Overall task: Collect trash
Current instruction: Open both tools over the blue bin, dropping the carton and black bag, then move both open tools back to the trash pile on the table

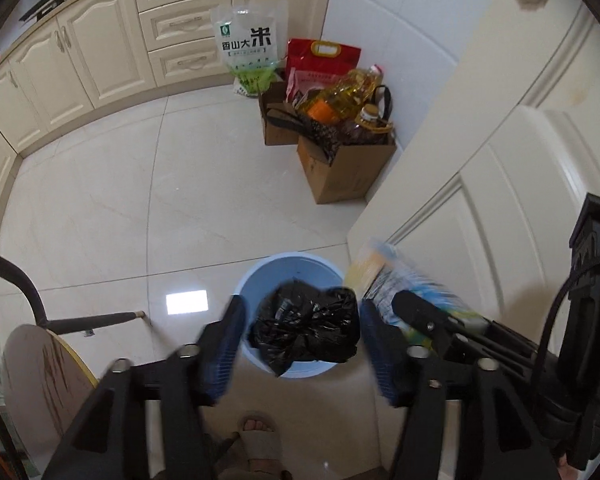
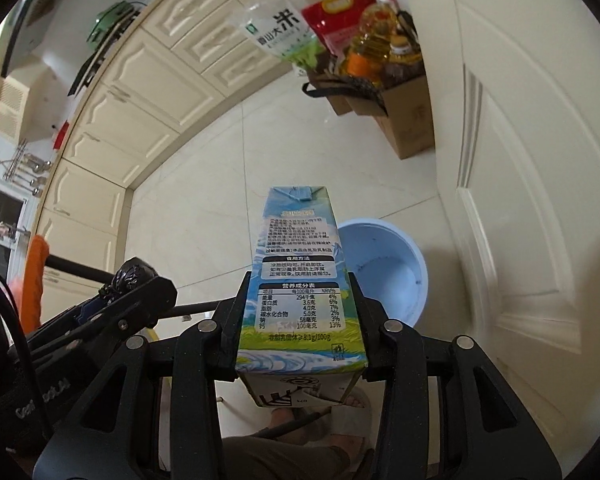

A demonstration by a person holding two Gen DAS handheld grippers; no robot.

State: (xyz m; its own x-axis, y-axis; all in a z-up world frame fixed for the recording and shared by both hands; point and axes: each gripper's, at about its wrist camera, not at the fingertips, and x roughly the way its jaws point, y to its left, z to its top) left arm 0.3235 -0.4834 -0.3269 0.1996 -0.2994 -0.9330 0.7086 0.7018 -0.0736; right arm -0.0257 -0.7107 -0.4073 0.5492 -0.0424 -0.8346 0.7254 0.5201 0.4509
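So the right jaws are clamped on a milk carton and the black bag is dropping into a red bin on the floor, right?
Not quite: the bin is pale blue, not red, as the left wrist view shows. The rest holds: the right gripper has its jaws clamped on the milk carton, and the black bag is above the bin.

We see a pale blue bin [image 1: 260,280] with a crumpled, glossy black bag [image 1: 306,330] over it. The milk carton [image 2: 296,276] is sky blue with white clouds, a green meadow band low down and black-and-white text panels. Our fingers [image 1: 224,344] are black with dark blue ribbed pads. The floor [image 1: 140,200] is glossy cream tile, the cabinets [image 1: 80,52] cream. Beyond stand brown cardboard boxes [image 1: 340,168], a red bag [image 1: 320,60], a white-and-green rice bag [image 1: 248,44] and a golden-yellow oil bottle [image 1: 348,92] with an orange label.
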